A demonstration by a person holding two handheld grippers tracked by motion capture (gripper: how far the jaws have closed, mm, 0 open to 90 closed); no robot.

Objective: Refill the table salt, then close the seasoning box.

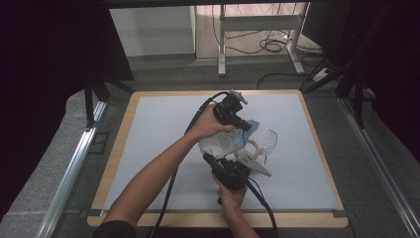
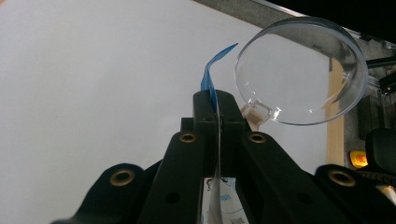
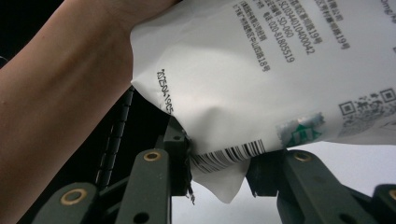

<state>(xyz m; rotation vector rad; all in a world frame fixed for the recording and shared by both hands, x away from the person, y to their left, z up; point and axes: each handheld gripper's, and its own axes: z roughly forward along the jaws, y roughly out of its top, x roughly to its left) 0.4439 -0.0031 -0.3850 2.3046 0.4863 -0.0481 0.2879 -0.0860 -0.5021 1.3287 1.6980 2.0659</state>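
A white printed pouch point(image 1: 221, 144) with a blue top strip point(image 2: 212, 74) hangs between both grippers over the mat. My left gripper point(image 1: 246, 124), at the far side, is shut on the pouch's thin top edge point(image 2: 218, 135). My right gripper point(image 1: 210, 159), nearer the person, stands open with the pouch's lower corner and its barcode point(image 3: 224, 161) between the jaws; the left jaw touches a torn edge. A clear round lens point(image 2: 301, 70) of a pair of goggles point(image 1: 269, 139) lies on the mat just right of the pouch.
The pale blue mat point(image 1: 148, 148) covers a wooden-edged table point(image 1: 116, 148). Cables trail from both grippers toward the near edge. A metal desk frame point(image 1: 223, 44) and floor cables stand beyond the table. The person's left forearm point(image 3: 60, 88) crosses close beside the right gripper.
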